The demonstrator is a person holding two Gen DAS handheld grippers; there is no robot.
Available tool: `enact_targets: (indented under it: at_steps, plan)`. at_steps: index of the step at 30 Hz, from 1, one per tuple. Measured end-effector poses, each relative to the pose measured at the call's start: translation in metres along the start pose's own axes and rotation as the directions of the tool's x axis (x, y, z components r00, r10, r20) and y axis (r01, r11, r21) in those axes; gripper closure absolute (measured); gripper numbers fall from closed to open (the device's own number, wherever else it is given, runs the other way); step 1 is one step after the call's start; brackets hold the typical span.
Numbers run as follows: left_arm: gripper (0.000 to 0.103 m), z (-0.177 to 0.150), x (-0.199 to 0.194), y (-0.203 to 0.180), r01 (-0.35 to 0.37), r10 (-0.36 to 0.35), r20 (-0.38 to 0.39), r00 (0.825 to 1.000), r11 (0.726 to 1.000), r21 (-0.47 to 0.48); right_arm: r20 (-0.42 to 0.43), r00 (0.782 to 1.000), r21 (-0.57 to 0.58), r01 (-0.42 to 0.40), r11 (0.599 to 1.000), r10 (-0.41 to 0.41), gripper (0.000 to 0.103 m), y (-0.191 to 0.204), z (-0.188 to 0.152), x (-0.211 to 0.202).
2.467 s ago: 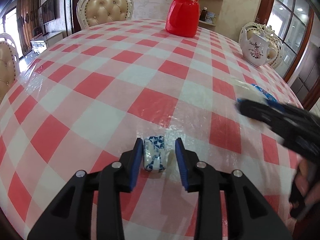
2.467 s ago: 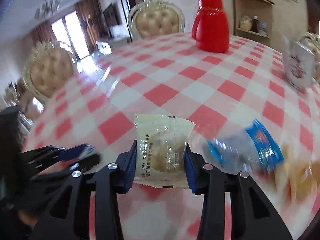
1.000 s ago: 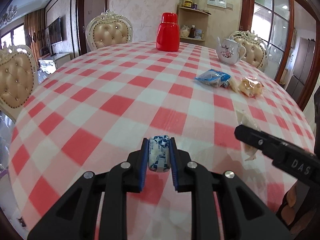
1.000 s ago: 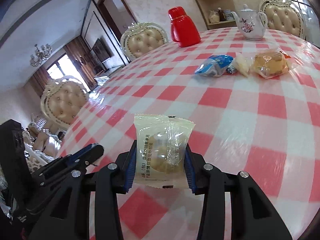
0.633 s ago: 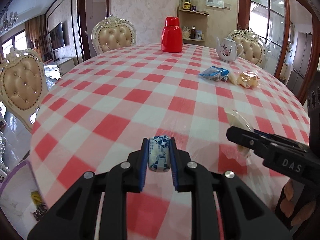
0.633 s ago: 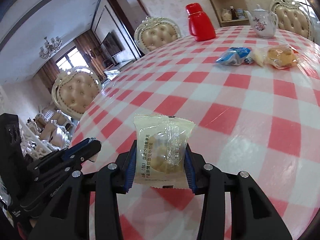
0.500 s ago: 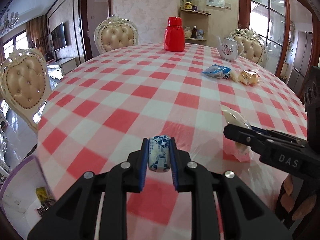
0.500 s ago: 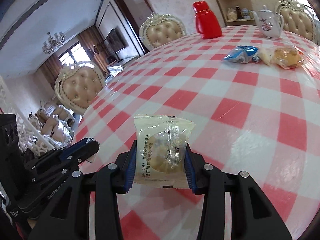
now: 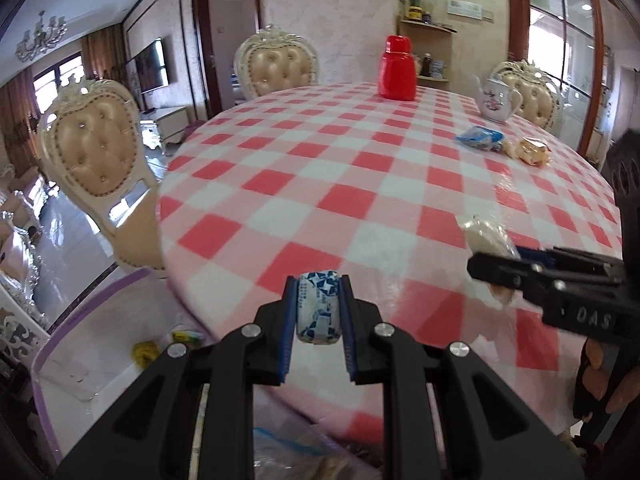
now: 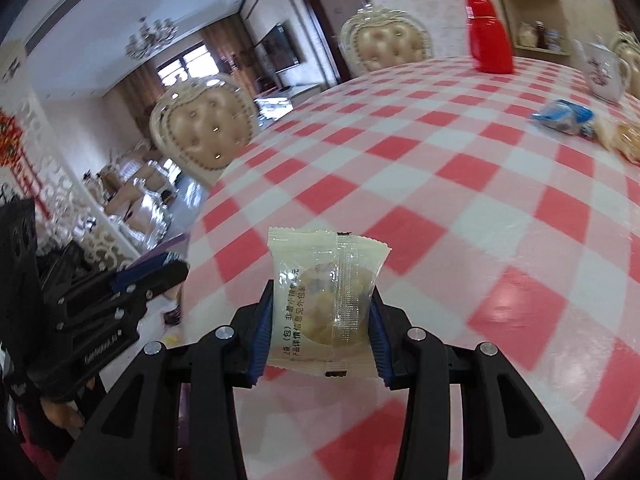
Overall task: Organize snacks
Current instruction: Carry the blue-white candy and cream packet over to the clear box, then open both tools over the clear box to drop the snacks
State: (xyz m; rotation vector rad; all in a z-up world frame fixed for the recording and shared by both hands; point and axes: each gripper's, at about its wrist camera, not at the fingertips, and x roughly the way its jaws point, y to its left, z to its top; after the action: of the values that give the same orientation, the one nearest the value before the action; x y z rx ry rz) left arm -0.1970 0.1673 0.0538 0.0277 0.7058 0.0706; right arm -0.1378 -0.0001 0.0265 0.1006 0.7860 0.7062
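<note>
Blue-and-white wrapped candy (image 9: 319, 307) pinched tight between the fingers of the left gripper (image 9: 318, 308), clear of the checked surface (image 9: 360, 184) at its near edge, just above and beside the purple-rimmed white bin (image 9: 80, 320) below. Pale biscuit packet (image 10: 324, 300) clamped across its width in the partly closed right gripper (image 10: 322, 308), also lifted off. Best carried fully over the bin's opening before release, candy first, grips firm until past the rim; blue packet (image 9: 478, 138) and bun (image 9: 532, 151) left for later.

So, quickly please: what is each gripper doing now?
Left gripper: shut on blue-and-white candy.
Right gripper: shut on pale wrapped pastry.
</note>
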Motion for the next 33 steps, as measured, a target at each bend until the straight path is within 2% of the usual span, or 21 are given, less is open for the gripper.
enact_targets:
  at_steps: [4,9,16,20,26,27,29,30,31,33]
  plan:
    - [0.083,0.0,-0.003,0.015,-0.022,0.022,-0.002,1.0,1.0,-0.008,-0.024,0.999,-0.057,-0.04,0.998,0.039,0.062,0.028,-0.003,0.006]
    - [0.083,-0.005,-0.001,0.036,-0.064,0.065,-0.04,0.997,0.998,0.016,-0.057,0.995,-0.154,-0.089,0.984,0.081,0.062,0.071,-0.009,0.011]
    - [0.083,-0.015,0.002,0.071,-0.118,0.123,-0.11,0.986,0.992,0.052,-0.145,0.983,-0.306,-0.155,0.939,0.115,0.061,0.136,-0.031,0.029]
    - [0.083,-0.021,-0.005,0.096,-0.13,0.138,-0.143,0.98,0.989,0.064,-0.201,0.97,-0.356,-0.202,0.912,0.136,0.061,0.157,-0.046,0.04]
    - [0.082,-0.025,-0.017,0.114,-0.182,0.196,-0.161,0.967,0.979,0.096,-0.253,0.95,-0.419,-0.277,0.865,0.182,0.06,0.183,-0.062,0.043]
    - [0.08,-0.024,-0.02,0.116,-0.198,0.211,-0.155,0.965,0.976,0.094,-0.253,0.948,-0.424,-0.286,0.859,0.191,0.059,0.185,-0.063,0.042]
    - [0.046,-0.022,-0.026,0.121,-0.245,0.254,-0.139,0.957,0.966,0.078,-0.269,0.937,-0.424,-0.324,0.846,0.224,0.058,0.187,-0.064,0.039]
    - [0.016,-0.021,-0.029,0.123,-0.285,0.293,-0.122,0.948,0.955,0.077,-0.256,0.937,-0.422,-0.328,0.845,0.236,0.054,0.184,-0.062,0.034]
    - [0.012,-0.019,-0.031,0.122,-0.337,0.344,-0.094,0.934,0.938,0.08,-0.243,0.939,-0.417,-0.326,0.848,0.242,0.046,0.182,-0.06,0.03]
    - [0.012,-0.016,-0.03,0.121,-0.348,0.353,-0.094,0.931,0.935,0.071,-0.197,0.945,-0.389,-0.321,0.863,0.262,0.041,0.168,-0.05,0.019]
